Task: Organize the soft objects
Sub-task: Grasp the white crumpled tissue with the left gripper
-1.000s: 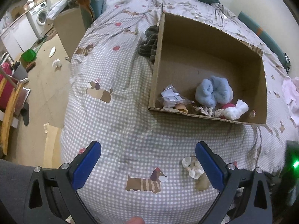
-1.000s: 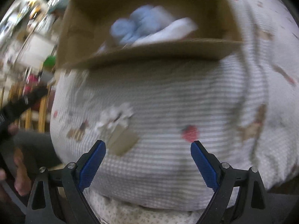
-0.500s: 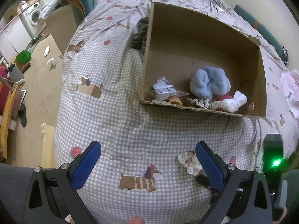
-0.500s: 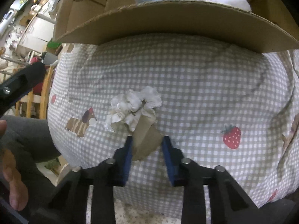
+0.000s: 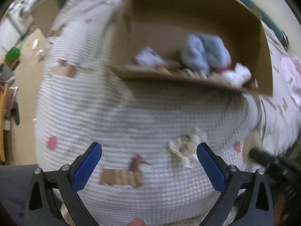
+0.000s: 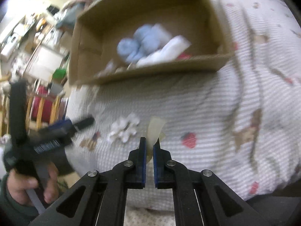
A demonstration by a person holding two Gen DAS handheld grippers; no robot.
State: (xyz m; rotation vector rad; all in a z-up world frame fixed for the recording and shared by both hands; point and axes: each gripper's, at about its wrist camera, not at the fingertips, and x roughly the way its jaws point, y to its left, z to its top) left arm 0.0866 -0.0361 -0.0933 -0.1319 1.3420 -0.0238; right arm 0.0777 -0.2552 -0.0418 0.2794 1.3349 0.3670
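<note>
The right gripper [image 6: 149, 146] was pinched nearly shut on a thin tan piece [image 6: 154, 130], which stood up from between its 2 blue pads [image 6: 143, 154] above the checked quilt [image 6: 207, 116]. Just left of it lay a white ruffled item [image 6: 124, 129], resting on the quilt and apparently apart from the tan piece (blur made any link between them impossible to judge). The left gripper [image 5: 148, 166] hung wide open and held nothing, with the same white item [image 5: 185, 151] just inside its right finger. The box [image 6: 88, 43] sat farther up the bed, already holding a blue fluffy bundle [image 6: 141, 43] and a white roll [image 6: 165, 52]. The step in hand looked like carrying the tan piece to the box. To do it well, the grip probably needed to stay firm, since so little material sat between the pads; the lift should clear the near box wall before release, and the drop was best aimed at the bare floor of the box beside the bundle. The white item would likely come next.
</note>
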